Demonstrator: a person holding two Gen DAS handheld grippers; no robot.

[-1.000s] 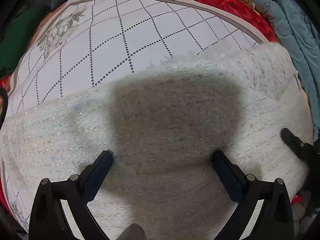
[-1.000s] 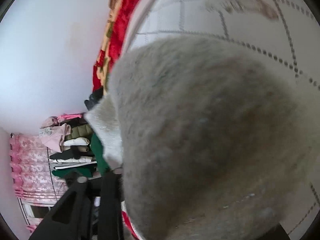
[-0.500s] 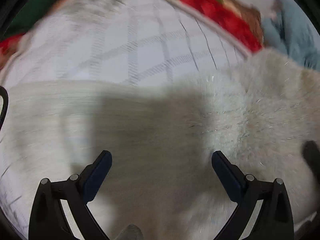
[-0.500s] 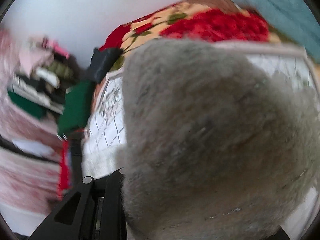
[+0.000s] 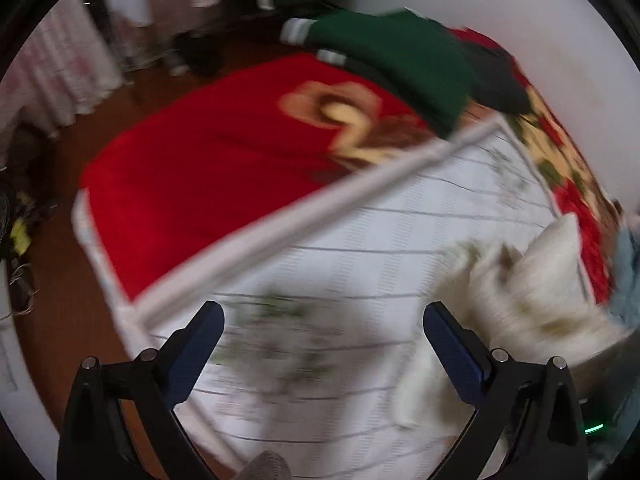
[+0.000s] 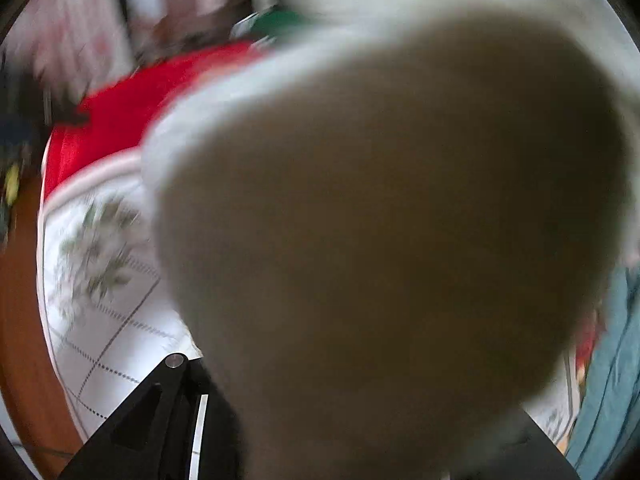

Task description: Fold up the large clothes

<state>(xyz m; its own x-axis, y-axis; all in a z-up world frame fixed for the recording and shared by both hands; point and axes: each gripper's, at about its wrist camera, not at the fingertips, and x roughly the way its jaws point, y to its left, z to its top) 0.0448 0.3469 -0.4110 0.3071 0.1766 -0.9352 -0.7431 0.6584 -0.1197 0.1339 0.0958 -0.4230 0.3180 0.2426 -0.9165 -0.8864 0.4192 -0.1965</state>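
Clothes counted here: one fluffy cream-white knitted garment (image 5: 532,300), bunched at the right of the white quilted mat with dotted grid lines (image 5: 380,240), just beside the left gripper (image 5: 323,338), whose blue-padded fingers are spread apart with nothing between them. One folded dark green garment (image 5: 400,64) is seen far off. The right gripper is buried under the fluffy garment (image 6: 380,240) filling that view, so its state can't be told.

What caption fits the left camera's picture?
Open left gripper over a white quilt, fluffy white sweater bunched at right.
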